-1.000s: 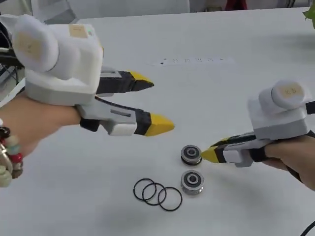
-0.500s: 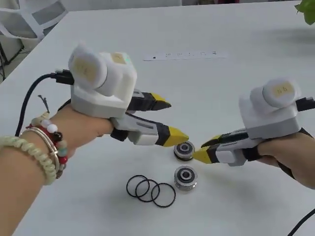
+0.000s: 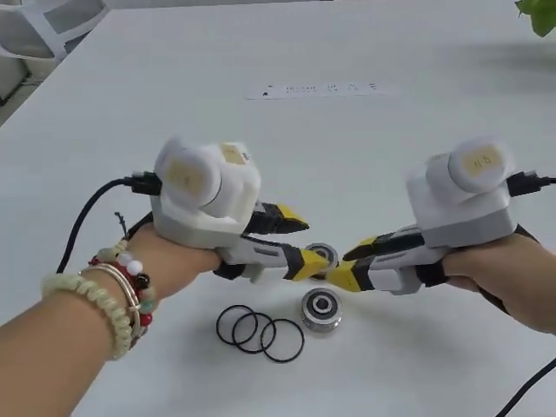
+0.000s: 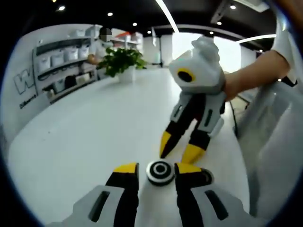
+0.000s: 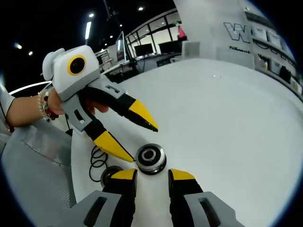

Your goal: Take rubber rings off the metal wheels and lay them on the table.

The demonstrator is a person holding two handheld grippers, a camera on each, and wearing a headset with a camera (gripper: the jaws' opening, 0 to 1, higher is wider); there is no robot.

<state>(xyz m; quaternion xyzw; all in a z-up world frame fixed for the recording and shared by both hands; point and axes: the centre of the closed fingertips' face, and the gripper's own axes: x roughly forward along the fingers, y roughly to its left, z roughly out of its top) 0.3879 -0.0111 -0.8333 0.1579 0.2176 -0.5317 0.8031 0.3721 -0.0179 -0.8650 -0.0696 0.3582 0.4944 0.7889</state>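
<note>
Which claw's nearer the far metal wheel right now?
Left. The left claw has the far metal wheel between its open tips; the right claw sits just short of it, pointing at it from the opposite side.

Far wheel: left gripper and right gripper crowded its sides, second wheel and rings its near side; table beyond lay open.

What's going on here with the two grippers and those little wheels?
A person at a white table holds a gripper in each hand. The left gripper is open, with its jaws on either side of one metal wheel. The right gripper, also open, points at that wheel from the opposite side. A second wheel lies beside three black rubber rings on the table.
</note>
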